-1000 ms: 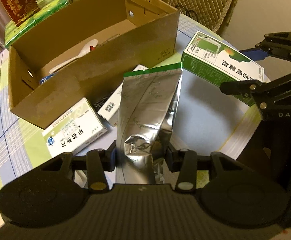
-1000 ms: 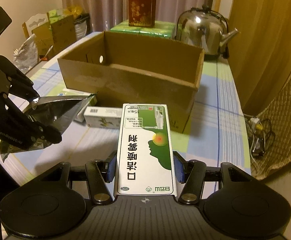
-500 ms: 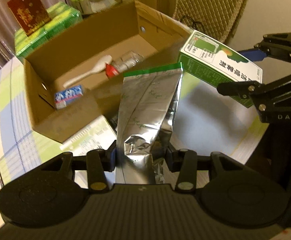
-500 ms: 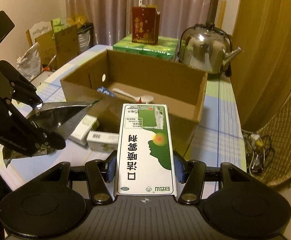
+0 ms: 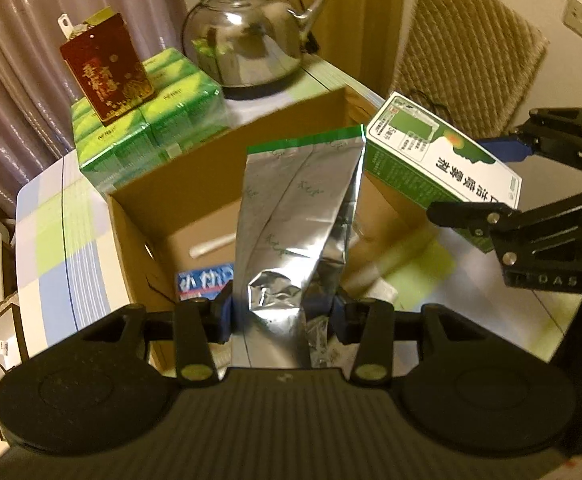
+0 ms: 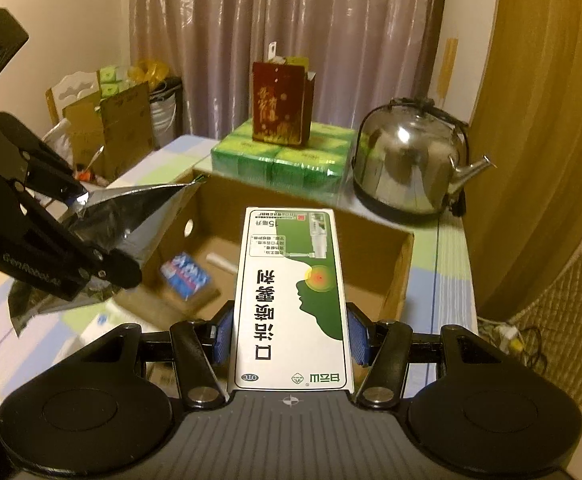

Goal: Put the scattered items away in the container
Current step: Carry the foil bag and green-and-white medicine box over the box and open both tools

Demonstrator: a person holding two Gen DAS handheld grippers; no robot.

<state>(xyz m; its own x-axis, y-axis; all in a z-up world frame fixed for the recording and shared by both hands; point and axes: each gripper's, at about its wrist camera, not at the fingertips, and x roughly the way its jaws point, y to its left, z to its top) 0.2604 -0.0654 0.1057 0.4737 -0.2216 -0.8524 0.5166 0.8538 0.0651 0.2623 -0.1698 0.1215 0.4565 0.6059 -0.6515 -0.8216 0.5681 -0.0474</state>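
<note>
Left tool [image 5: 281, 314] clamped on silver foil pouch [image 5: 299, 216], right tool [image 6: 290, 334] clamped on green-white medicine box [image 6: 291, 296]. Both held in air above open cardboard box [image 6: 401, 272] on desk [image 6: 449, 248].

Right gripper [image 6: 291, 334] clamped on green-and-white carton [image 6: 291, 300], blue pads pressed to both long sides, carton held above open cardboard box [image 6: 401, 276]. Left gripper [image 6: 79, 236] at frame left, gripping silver foil pouch [image 6: 131, 220] over box's near-left corner. Inside box: blue packet [image 6: 185, 276], white spoon handle [image 6: 221, 262]. Steel kettle [image 6: 411, 168] behind box.
</note>
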